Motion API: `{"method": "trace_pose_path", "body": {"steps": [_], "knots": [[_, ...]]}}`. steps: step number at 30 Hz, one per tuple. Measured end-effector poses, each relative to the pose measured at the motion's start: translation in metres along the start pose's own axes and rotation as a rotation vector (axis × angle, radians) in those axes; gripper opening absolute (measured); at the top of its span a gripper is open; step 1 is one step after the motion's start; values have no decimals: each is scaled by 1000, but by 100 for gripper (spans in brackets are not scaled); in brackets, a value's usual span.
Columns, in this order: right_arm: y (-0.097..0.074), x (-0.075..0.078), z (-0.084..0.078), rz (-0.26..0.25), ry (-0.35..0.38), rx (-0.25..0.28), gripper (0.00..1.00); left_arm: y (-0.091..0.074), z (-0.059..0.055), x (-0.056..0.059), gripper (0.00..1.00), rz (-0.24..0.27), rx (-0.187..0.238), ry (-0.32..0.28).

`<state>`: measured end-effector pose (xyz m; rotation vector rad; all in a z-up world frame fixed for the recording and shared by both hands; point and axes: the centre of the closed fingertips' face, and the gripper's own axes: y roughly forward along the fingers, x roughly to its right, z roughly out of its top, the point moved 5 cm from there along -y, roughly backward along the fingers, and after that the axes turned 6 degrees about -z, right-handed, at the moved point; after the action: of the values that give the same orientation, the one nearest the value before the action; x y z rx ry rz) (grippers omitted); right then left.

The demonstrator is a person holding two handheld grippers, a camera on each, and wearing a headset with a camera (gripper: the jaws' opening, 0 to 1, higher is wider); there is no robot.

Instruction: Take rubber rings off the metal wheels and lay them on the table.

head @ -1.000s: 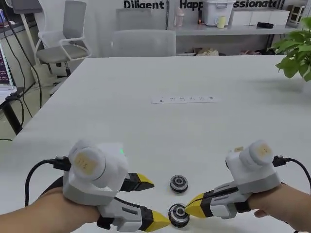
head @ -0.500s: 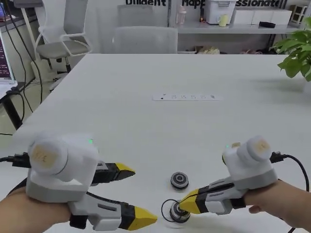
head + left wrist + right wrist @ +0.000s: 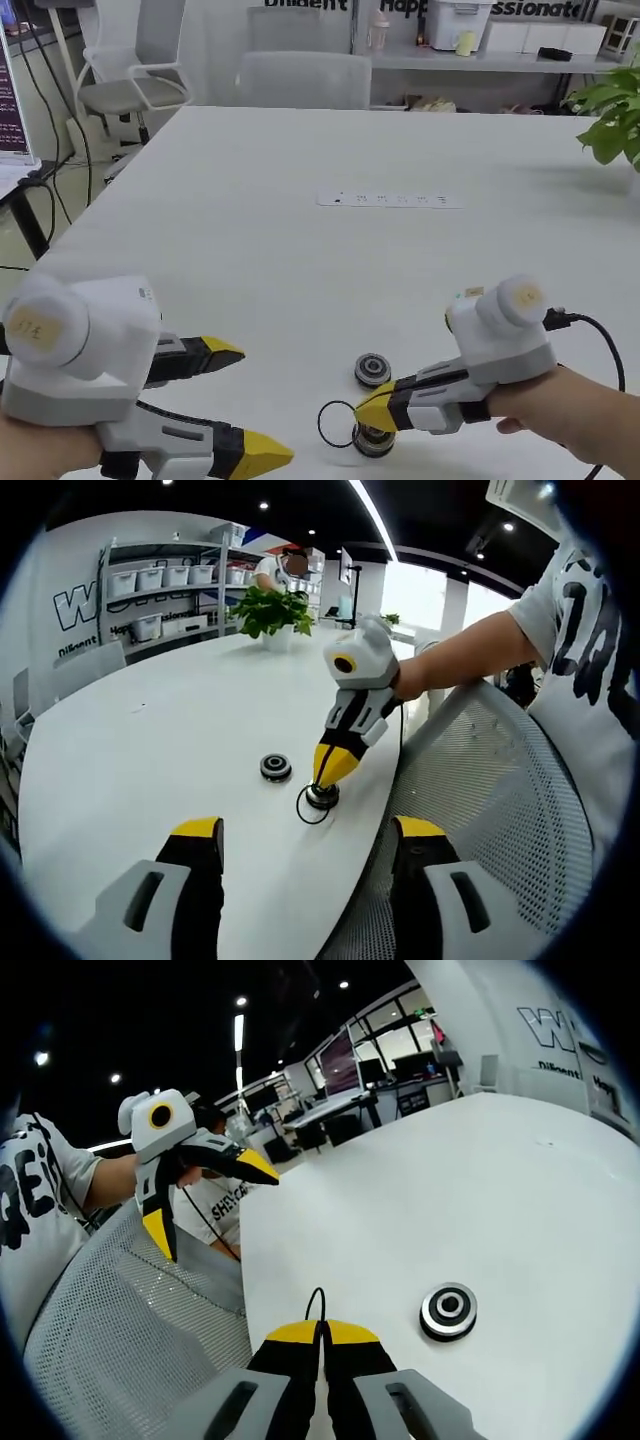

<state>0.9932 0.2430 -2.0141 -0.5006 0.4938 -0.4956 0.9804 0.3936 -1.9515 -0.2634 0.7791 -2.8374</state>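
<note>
Behind the table (image 3: 150,730), wall lettering (image 3: 78,649) perhaps reads "Diligent"; right tongs (image 3: 320,1324) pinch ring (image 3: 335,424).

Bright ceiling lights (image 3: 375,520), soft shadows (fisheye warp in gripper views).

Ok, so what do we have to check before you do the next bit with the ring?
1. Right gripper pinching the rubber ring: ok, jaws shut, loop sticks out of them.
2. Ring fully off the near wheel: cannot tell, the gripper tip hides that spot.
3. Left gripper out of the way: ok, open, apart from both wheels.
4. Far wheel has its ring on for later: ok.
5. Bare table beside the wheels to lay the ring: ok.
</note>
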Motion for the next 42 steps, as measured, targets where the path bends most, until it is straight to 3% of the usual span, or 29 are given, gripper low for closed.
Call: {"method": "trace_pose_path", "body": {"steps": [9, 14, 33, 42], "knots": [[12, -3, 4, -18, -6, 9, 0, -4, -2, -3, 67, 15, 12, -12], [18, -2, 5, -54, -27, 6, 0, -5, -4, -4, 67, 18, 7, -16], [18, 3, 2, -101, -49, 6, 0, -7, -3, -6, 67, 22, 17, -37], [15, 7, 5, -123, -53, 33, 8, -8, -4, -6, 67, 25, 17, -42]]}}
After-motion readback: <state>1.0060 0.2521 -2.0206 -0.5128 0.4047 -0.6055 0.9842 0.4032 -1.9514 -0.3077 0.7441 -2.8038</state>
